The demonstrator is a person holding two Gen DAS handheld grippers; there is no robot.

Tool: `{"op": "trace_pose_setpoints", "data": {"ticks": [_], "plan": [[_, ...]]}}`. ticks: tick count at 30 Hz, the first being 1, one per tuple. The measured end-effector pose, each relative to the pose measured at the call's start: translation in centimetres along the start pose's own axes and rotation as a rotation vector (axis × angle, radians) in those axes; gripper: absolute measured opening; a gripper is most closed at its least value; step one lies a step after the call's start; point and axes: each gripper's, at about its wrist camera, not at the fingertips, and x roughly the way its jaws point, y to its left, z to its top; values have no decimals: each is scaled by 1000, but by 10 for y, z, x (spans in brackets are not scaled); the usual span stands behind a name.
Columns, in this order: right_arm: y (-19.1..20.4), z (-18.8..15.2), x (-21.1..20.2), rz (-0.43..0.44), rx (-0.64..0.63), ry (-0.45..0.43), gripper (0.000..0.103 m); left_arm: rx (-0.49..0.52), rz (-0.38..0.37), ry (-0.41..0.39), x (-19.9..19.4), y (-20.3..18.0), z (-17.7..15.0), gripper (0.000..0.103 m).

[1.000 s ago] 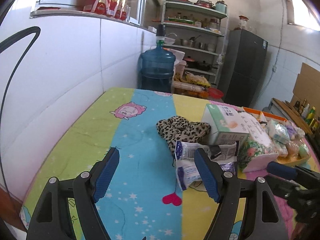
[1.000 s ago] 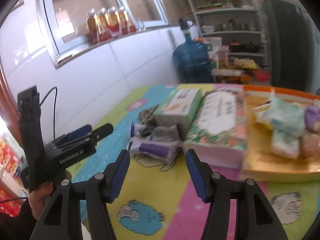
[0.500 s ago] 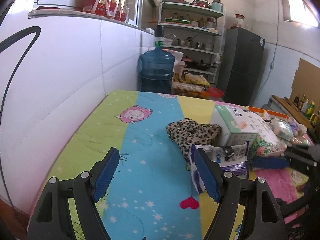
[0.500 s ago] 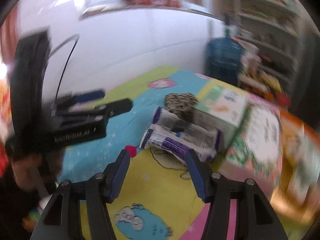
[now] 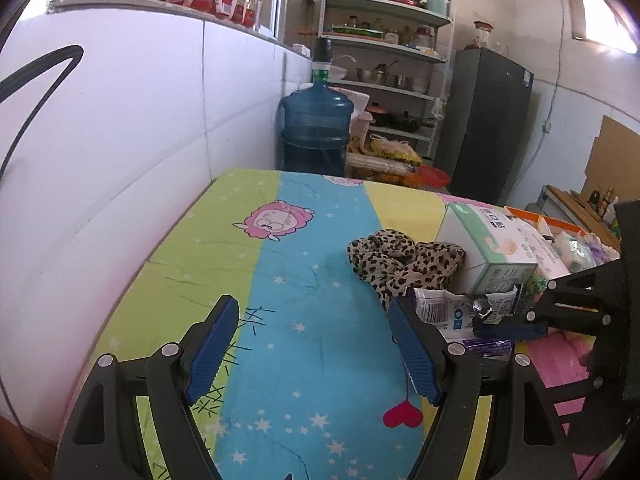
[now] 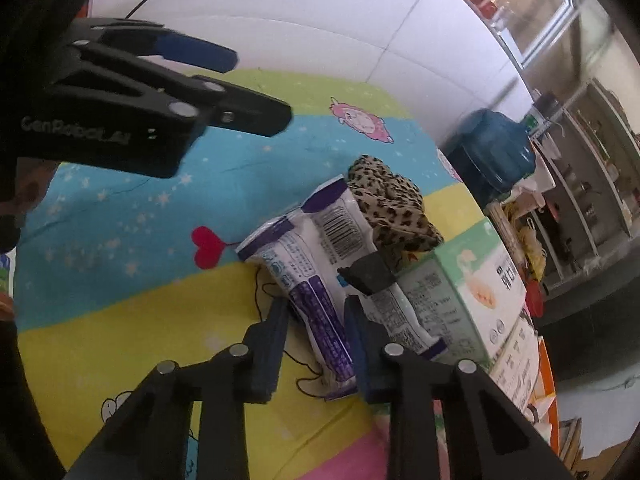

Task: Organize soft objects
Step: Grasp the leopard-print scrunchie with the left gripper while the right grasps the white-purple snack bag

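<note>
Blue-padded fingers of the right gripper [image 6: 316, 328] stand either side of a white-and-purple pack [image 6: 316, 280] at lower centre of the right wrist view. The jaws have just been closing and now stand narrow, with the pack's near end between them. The left pad lies at the pack's edge; whether both pads press on it cannot be told. A second white pack [image 6: 404, 320] lies just beside the first, on the right, against a green-and-white box [image 6: 468, 292]. A small black object [image 6: 370, 272] rests on the packs, just above the fingertips.

Leopard-print cloth [image 6: 394, 208] lies bunched above the packs, touching them and the box. All items rest on a striped cartoon-print sheet [image 6: 120, 216]. A blue water jug [image 6: 492, 156] stands at upper right, past the sheet's far edge.

In the left wrist view, the left gripper [image 5: 312, 344] occupies the lower frame with its jaws wide apart; nothing lies between them but the blue stripe of the sheet [image 5: 304, 264]. The cloth [image 5: 400, 264] sits right of centre, with the box [image 5: 492, 248] to its right and the pack [image 5: 448, 312] below it. The right gripper [image 5: 508, 326] enters from the right edge, its tips at the pack. An orange tray [image 5: 560, 222] of further wrapped items lies at the right edge, beyond the box.
</note>
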Motion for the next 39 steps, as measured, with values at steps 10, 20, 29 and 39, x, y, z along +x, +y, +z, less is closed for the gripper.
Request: {"op": "trace_pose_setpoints", "data": {"ticks": [10,20,29,39], "plan": [[16,-16,-41,57,151,-100,13,11,-13,1,11,-6,14,79],[31,-57,-86,145,352,-146,13,277,-212,76,47,-54,22,79],[12,-81,-109,122,495,-191,13,322,-193,179,82,-70,19,48],[4,-90,-112,137,555,-225,13,233,-186,139,68,-56,16,13]]}}
